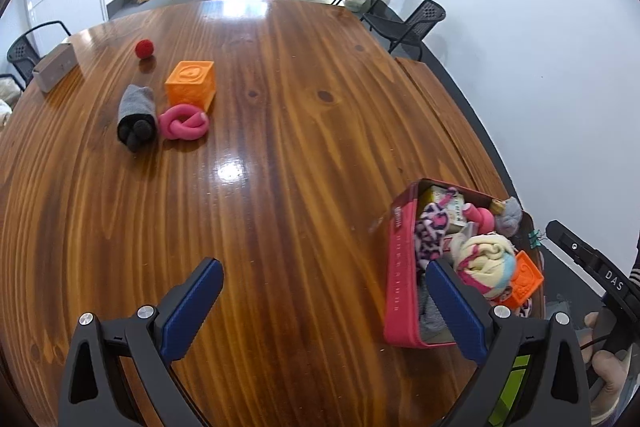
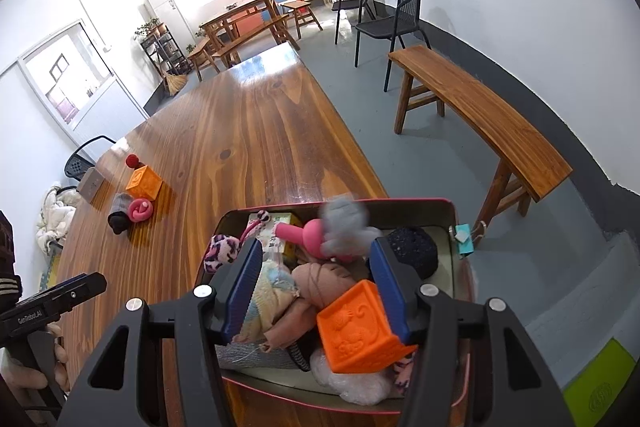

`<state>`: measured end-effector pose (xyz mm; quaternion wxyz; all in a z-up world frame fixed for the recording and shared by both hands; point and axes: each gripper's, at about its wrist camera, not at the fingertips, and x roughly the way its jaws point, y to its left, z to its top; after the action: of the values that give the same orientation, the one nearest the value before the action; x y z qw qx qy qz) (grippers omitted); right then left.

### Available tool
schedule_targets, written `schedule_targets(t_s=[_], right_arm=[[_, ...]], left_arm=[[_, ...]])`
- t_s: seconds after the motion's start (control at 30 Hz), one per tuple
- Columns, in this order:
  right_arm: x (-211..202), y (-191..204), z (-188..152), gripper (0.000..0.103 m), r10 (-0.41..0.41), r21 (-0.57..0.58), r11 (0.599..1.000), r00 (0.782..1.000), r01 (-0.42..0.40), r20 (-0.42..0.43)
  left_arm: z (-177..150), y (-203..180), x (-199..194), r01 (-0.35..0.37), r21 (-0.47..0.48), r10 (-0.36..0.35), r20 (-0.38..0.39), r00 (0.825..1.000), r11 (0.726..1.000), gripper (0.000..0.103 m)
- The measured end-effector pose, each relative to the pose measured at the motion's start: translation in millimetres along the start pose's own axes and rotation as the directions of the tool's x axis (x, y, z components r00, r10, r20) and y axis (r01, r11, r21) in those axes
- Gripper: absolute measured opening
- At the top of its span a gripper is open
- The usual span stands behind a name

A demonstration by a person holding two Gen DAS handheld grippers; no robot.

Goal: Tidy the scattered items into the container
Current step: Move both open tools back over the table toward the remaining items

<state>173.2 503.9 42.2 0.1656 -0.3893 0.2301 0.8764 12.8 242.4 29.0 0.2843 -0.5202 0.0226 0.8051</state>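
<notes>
L gripper [image 1: 322,301] jaws wide open, empty, over surface [image 1: 280,107]; R gripper [image 2: 314,285] jaws part open, gripping nothing, above red container [image 2: 456,223] w/ blurred grey toy [image 2: 346,227].

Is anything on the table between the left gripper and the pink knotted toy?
No. In the left wrist view, only bare wood lies between the left gripper and the pink knotted toy.

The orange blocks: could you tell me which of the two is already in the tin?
The orange block lying tilted atop the clothes in the tin; the other block stands on the table.
</notes>
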Motion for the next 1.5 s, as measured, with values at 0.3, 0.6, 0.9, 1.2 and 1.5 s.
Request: schedule_targets(t_s=[0.3, 0.6, 0.9, 1.2, 1.5], right_arm=[[-1, 41, 7, 0.061, 0.024, -0.023, 0.999, 0.999, -0.023, 0.025], [17, 109, 11, 0.065, 0.08, -0.089, 0.993, 0.997, -0.079, 0.009], [55, 177, 4, 0.065, 0.119, -0.147, 0.981, 0.991, -0.127, -0.066], [93, 229, -6, 0.065, 0.116, -0.164, 0.977, 0.984, -0.138, -0.134], [102, 234, -15, 0.065, 0.051, -0.142, 0.987, 0.984, -0.075, -0.168]], left_arm=[[5, 46, -20, -0.034, -0.036, 0.035, 0.034, 0.999, 0.999, 0.102], [4, 130, -39, -0.084, -0.16, 0.093, 0.051, 0.994, 0.984, 0.102], [2, 198, -48, -0.113, -0.225, 0.128, 0.053, 0.99, 0.968, 0.102], [37, 222, -19, -0.084, -0.178, 0.091, 0.031, 0.995, 0.98, 0.102], [101, 223, 47, -0.056, -0.139, 0.059, 0.018, 0.998, 0.989, 0.102]])
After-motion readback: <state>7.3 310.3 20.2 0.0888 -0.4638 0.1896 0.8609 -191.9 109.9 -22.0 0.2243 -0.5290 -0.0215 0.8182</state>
